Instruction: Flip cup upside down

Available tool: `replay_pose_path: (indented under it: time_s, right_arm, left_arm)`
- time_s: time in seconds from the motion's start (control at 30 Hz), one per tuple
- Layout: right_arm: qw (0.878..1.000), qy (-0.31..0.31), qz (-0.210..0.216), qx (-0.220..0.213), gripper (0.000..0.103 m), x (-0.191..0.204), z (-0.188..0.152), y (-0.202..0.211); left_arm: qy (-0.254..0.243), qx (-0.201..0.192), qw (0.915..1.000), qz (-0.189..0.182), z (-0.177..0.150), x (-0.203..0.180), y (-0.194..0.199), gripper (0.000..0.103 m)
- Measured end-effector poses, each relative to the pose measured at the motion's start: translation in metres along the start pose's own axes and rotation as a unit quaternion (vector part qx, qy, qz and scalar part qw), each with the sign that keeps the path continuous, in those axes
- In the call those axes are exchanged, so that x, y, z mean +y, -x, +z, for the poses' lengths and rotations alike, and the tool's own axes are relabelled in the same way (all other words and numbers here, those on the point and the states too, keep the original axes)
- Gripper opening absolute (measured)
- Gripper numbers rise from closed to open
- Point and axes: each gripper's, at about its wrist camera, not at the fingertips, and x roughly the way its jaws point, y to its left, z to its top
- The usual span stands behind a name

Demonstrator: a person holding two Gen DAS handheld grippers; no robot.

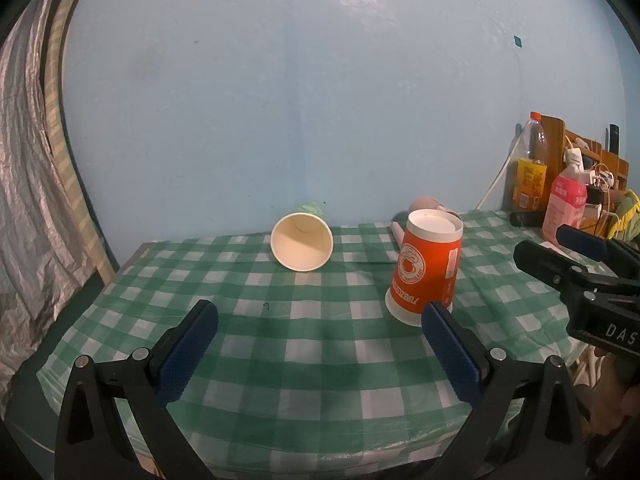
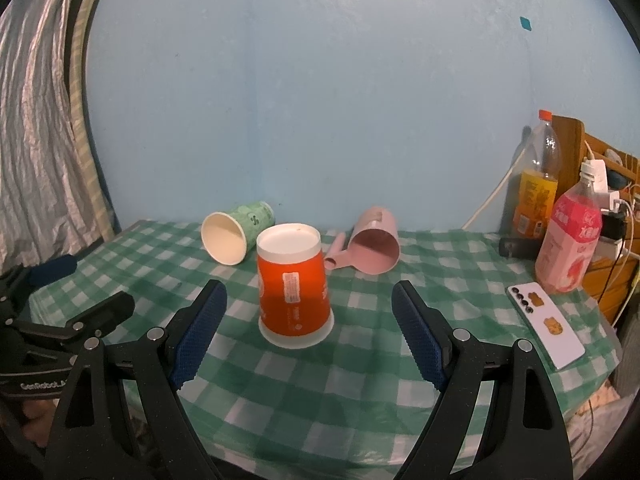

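An orange paper cup (image 2: 294,286) stands upside down, rim on the green checked tablecloth (image 2: 360,380); it also shows in the left wrist view (image 1: 426,270). My right gripper (image 2: 310,300) is open, its fingers on either side of the cup and a little nearer, not touching it. My left gripper (image 1: 320,314) is open and empty, to the left of the orange cup. A green paper cup (image 2: 236,236) lies on its side at the back, mouth toward me, seen also from the left wrist (image 1: 302,242). A pink cup (image 2: 374,244) with a handle lies on its side behind.
Two drink bottles (image 2: 568,240) and a wooden rack with cables stand at the right edge. A white phone (image 2: 546,326) lies at the right on the cloth. A blue wall is behind; a curtain hangs at the left. The table's left edge is close.
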Motion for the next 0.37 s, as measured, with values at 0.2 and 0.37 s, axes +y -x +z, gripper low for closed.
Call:
replay_pose_path:
  time_s: [0.2, 0.37]
  right_arm:
    - [1.000, 0.000, 0.001, 0.001, 0.084, 0.0008, 0.0001, -0.0004]
    - [1.000, 0.001, 0.001, 0.004, 0.084, 0.0016, 0.0012, -0.0016]
  left_arm:
    - [-0.001, 0.000, 1.0000, -0.001, -0.0004, -0.0005, 0.0005, 0.103]
    - [0.001, 0.001, 1.0000, -0.001, -0.0005, -0.0001, 0.0007, 0.103]
